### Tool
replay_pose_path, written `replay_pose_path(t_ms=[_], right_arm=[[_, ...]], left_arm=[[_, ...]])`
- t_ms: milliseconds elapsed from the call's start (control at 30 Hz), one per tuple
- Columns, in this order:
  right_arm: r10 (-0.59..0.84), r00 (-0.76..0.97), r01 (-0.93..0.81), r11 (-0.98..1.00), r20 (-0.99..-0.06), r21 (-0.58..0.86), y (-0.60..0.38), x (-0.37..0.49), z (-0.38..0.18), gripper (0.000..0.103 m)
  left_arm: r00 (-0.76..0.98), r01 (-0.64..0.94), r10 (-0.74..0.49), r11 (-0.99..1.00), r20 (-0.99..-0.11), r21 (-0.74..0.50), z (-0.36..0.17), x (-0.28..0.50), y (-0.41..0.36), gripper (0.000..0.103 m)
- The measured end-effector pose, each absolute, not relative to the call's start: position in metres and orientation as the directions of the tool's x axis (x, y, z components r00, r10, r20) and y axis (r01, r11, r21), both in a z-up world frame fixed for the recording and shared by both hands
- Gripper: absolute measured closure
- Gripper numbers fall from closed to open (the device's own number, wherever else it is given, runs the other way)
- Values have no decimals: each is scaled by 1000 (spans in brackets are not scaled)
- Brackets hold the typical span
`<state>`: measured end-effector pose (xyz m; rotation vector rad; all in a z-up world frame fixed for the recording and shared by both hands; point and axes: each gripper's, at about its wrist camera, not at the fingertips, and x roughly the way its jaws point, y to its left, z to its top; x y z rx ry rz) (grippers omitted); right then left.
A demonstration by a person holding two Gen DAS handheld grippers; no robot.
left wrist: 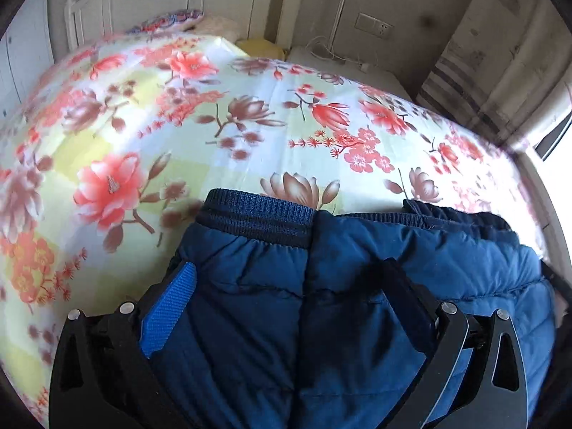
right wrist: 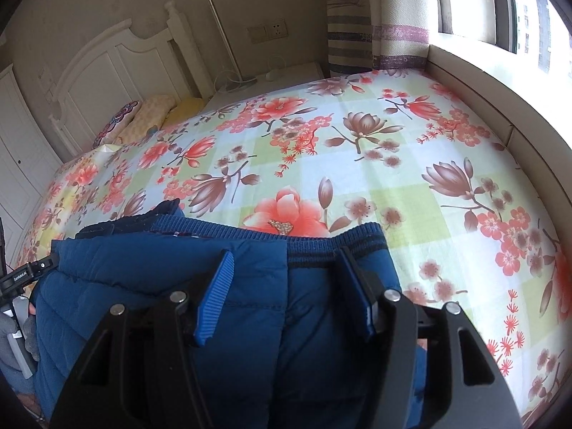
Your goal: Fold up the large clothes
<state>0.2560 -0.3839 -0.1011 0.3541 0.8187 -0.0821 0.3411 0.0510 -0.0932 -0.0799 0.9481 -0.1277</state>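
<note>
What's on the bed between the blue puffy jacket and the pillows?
Nothing: in the right wrist view only bare flowered sheet lies between the blue jacket and the pillows.

A bed is filling most of both views, its floral sheet (right wrist: 357, 164) lying flat in pink, brown and pale green checks. A white carved headboard (right wrist: 118, 68) is standing against a beige wall. Pillows (right wrist: 143, 121) are resting at its foot. A white nightstand (right wrist: 286, 71) is sitting beside the bed, cables lying on it. A wall socket (right wrist: 276, 29) is showing above it. Striped curtains (right wrist: 375, 18) are hanging at the window (right wrist: 518, 10), through which daylight is coming in brightly. White wardrobe doors (right wrist: 18, 157) are standing at the left.
</note>
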Motion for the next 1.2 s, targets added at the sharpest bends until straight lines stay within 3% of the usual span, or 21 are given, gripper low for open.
replay_pose_path(t_ms=[133,200,267,367,500,633,700,833,933,1067,1133,1200], right_arm=[[-17,660,232,956,-751,182,-374,254,-90,43],[-106,703,230,969,-703,85,-350,234,-64,42],[-51,760,137,987,-648,82,-321,216,-44,29],[7,790,-21,1000,-613,-16,-258,194,-33,20],[5,708,-184,967,-706,-178,-191,198,-82,18],[54,692,-152,986,-720,-73,-213,199,-83,19],[11,712,-88,993,-702,-73,-232,190,-78,19],[-29,731,99,993,-682,65,-301,165,-82,19],[56,723,103,977,-688,188,-324,165,-91,18],[35,711,102,983,-703,153,-320,170,-92,16],[29,725,103,983,-688,150,-320,163,-85,16],[30,755,81,987,-655,139,-314,152,-74,16]], left_arm=[[600,64,-108,994,-793,-87,-92,337,48,4],[603,49,-113,993,-789,-105,-92,335,52,4],[603,47,-118,993,-789,-112,-91,333,56,4],[605,47,-112,993,-788,-105,-91,332,55,4],[607,48,-123,992,-785,-118,-91,333,55,4],[604,45,-144,988,-784,-147,-91,334,60,4],[603,44,-150,987,-783,-155,-91,334,61,4],[604,43,-151,987,-782,-157,-91,334,61,4],[607,45,-155,986,-780,-161,-91,334,62,4],[618,29,-150,985,-772,-168,-86,332,64,4],[683,25,-101,993,-723,-115,-66,311,61,4],[724,107,-145,989,-675,-98,-46,277,47,4]])
